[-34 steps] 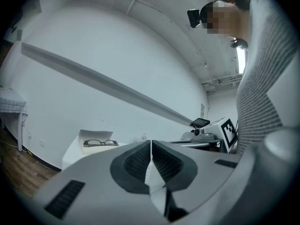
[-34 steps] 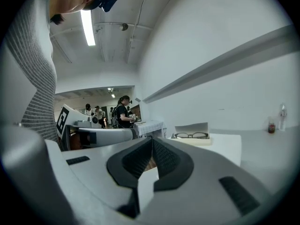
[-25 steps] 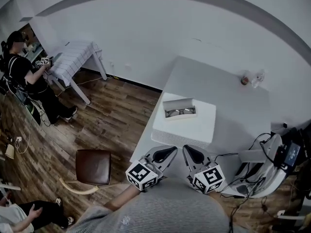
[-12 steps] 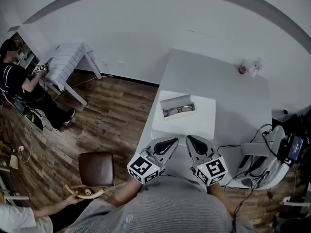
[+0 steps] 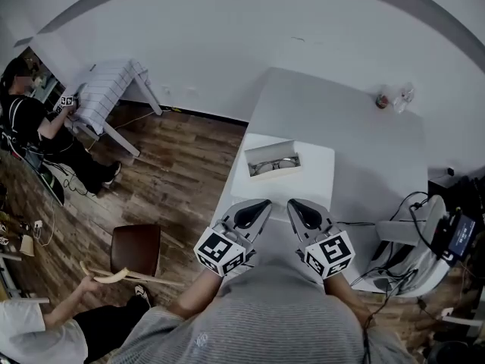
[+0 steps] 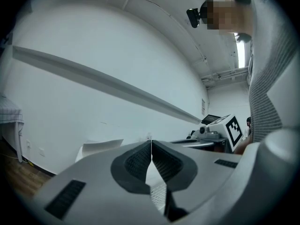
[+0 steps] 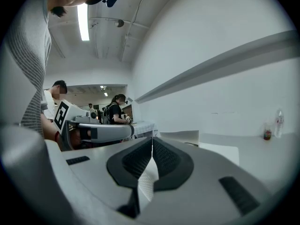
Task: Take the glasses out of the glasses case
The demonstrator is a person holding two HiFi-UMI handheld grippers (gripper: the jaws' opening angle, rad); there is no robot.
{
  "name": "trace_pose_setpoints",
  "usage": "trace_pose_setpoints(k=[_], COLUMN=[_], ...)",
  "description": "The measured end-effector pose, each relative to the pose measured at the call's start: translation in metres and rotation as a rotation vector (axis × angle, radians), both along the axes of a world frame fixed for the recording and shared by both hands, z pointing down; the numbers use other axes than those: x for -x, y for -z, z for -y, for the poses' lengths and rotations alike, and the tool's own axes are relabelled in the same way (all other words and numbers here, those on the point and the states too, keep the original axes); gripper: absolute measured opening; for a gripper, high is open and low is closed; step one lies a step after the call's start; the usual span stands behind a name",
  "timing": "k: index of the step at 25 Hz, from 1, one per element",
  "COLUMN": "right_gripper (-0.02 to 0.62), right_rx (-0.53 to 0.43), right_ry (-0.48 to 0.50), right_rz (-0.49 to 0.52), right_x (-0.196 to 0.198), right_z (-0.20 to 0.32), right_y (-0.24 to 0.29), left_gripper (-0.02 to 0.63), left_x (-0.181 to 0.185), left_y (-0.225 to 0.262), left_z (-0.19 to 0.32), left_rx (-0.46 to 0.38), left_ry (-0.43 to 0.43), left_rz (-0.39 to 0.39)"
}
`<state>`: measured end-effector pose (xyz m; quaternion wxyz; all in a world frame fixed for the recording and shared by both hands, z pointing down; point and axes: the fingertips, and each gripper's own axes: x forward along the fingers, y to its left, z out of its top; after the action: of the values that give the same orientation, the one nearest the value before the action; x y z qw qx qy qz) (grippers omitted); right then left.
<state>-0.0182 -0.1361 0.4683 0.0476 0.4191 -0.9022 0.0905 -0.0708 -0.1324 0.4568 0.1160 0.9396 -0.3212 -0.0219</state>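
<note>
An open white glasses case [image 5: 274,163] lies on a raised white block [image 5: 303,192] on the white table [image 5: 356,127], with dark-rimmed glasses [image 5: 271,166] inside it. My left gripper [image 5: 265,203] and right gripper [image 5: 292,203] hover side by side at the block's near edge, short of the case. Both are shut with nothing between the pads. In the left gripper view the pads [image 6: 140,163] meet, and the case's raised lid [image 6: 101,147] shows beyond them. The right gripper view shows closed pads [image 7: 164,161] and the case [image 7: 180,136] ahead.
A small bottle [image 5: 406,97] and a dark jar [image 5: 383,100] stand at the table's far right. Grey equipment with cables [image 5: 420,241] sits to the right. On the wooden floor at left are a brown stool [image 5: 135,249], a checked table [image 5: 106,97] and two people.
Both grippers have edged forward towards the white block and stay shut. The person at lower left has lifted a curved wooden piece from the floor by the stool.
</note>
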Motion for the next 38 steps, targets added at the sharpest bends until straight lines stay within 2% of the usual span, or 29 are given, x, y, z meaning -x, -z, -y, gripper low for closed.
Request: trace_pose_setpoints(k=[3,12,17,26,29,38], right_gripper=[0.014,0.014,0.014,0.014,0.014,0.014], right_rx=[0.001,0.006,0.004,0.007,0.006,0.000], right_ry=[0.010,0.022,0.035,0.039,0.046,0.047], right_rz=[-0.007,0.013,0.021,0.040,0.043,0.042], right_x=[-0.002,-0.008,-0.011,-0.015,-0.017,-0.020], right_z=[0.002,0.007,0.009,0.015,0.016,0.021], right_y=[0.000,-0.002,-0.002,0.000,-0.001,-0.001], left_gripper=[0.014,0.014,0.014,0.015,0.086,0.147], left_x=[-0.001,-0.003,-0.008,-0.013,-0.018,-0.019], left_y=[-0.001,0.002,0.001,0.005,0.003,0.000], left_z=[0.003,0.007,0.017,0.027,0.027,0.039], left_rx=[-0.004,-0.014,-0.018,-0.020,-0.011,-0.016], left_ry=[0.016,-0.006,-0.046,-0.083,-0.108,-0.138], left_rz=[0.004,0.030,0.087,0.118,0.140,0.204])
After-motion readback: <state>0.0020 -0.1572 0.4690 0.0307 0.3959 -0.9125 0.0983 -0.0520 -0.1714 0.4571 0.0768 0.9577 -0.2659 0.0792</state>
